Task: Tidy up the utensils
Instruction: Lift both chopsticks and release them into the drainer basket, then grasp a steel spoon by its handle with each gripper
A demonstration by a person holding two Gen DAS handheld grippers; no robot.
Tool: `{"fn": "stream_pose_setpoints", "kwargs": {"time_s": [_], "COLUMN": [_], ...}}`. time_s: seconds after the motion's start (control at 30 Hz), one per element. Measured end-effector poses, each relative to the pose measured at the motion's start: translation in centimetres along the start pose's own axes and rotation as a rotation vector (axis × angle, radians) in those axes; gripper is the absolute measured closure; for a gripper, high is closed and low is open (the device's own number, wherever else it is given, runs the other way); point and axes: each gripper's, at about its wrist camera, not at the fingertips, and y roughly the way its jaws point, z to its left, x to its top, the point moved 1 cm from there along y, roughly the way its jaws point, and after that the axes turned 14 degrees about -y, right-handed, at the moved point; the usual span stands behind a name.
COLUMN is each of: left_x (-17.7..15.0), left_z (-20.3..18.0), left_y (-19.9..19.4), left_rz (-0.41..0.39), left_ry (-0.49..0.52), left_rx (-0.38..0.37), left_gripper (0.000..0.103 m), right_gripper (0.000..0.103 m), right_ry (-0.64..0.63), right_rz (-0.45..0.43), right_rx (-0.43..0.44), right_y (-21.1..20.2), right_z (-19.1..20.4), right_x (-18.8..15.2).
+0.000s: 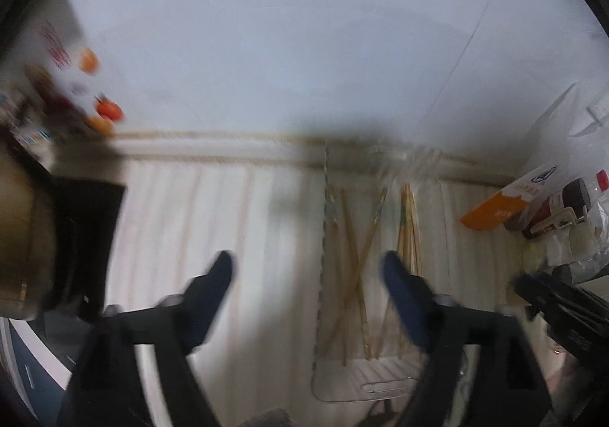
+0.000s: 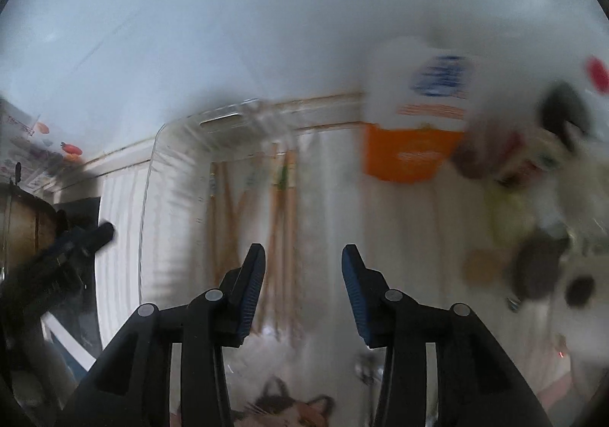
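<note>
A pale striped worktop [image 1: 190, 206] runs up to a white wall [image 1: 285, 27]. On it lies a clear plastic tray [image 2: 152, 168], and inside the tray a loose bundle of wooden chopsticks [image 1: 361, 255] rests, some crossing each other. An orange-and-white packet [image 2: 407, 137] stands just beside the tray among blurred jars. The left claw [image 1: 308, 267] hangs above the worktop with its jaws spread wide and nothing between them. The right claw [image 2: 302, 259] hangs over the tray's near end, likewise parted and empty.
</note>
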Motion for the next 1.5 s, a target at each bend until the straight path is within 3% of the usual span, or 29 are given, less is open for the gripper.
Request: {"fn": "stream_pose_setpoints", "kwargs": {"time_s": [0.17,0.3,0.43,0.53,0.67,0.83,0.93,1.0,1.03,1.1,1.17,1.33,1.37,1.47,1.5], "left_x": [-2.9,-7.6,-13.3,-17.6,-22.2,-24.9,-25.1,-24.9,-24.7,-24.7,-25.0,-26.0,-26.1,-26.4,-26.4], "left_z": [-0.5,-1.6,-3.3,-6.0,-11.0,-15.3,-16.8,-17.2,-17.2,-17.1,-17.0,-14.7,-14.2,-11.7,-11.0], "left_y": [-2.9,-4.7,-5.0,-3.2,0.6,5.7,7.9,8.8,9.0,9.1,9.0,8.1,8.0,7.3,7.2], "left_rz": [-0.1,-0.084,-0.003,0.127,0.264,0.342,0.347,0.348,0.351,0.342,0.333,0.335,0.338,0.354,0.357], "left_ry": [0.069,0.112,0.114,0.133,0.222,0.26,0.266,0.25,0.232,0.213,0.218,0.194,0.186,0.154,0.148], "left_rx": [0.006,0.022,0.008,-0.024,-0.025,0.005,0.034,0.049,0.04,0.038,0.041,0.066,0.071,0.097,0.104], "left_gripper": [0.0,0.0,0.0,0.0,0.004,0.018,0.034,0.061,0.066,0.09,0.097,0.099,0.099,0.099,0.099], "right_gripper": [0.041,0.041,0.042,0.065,0.069,0.069,0.069,0.069,0.069,0.069,0.068,0.068,0.071,0.096,0.096], "right_ry": [0.081,0.181,0.236,0.259,0.29,0.324,0.323,0.313,0.295,0.263,0.216,0.113,0.086,0.033,0.034], "right_rz": [-0.082,-0.019,0.018,0.063,0.116,0.153,0.158,0.146,0.142,0.144,0.161,0.195,0.208,0.215,0.211], "right_rx": [-0.113,-0.128,-0.101,-0.056,-0.027,-0.004,0.014,0.028,0.036,0.043,0.039,0.012,0.001,-0.059,-0.052], "right_y": [-5.1,-6.3,-6.5,-5.3,-2.8,0.0,0.9,1.2,1.5,2.2,3.2,5.7,6.1,6.6,6.7], "right_z": [-4.2,-8.8,-12.9,-15.1,-18.2,-21.2,-21.8,-21.8,-21.7,-21.2,-20.4,-17.9,-17.4,-16.5,-16.4], "right_x": [-7.3,-13.6,-18.7,-22.4,-25.9,-27.9,-27.7,-27.3,-26.8,-25.7,-24.5,-22.3,-22.2,-22.4,-22.5]}}
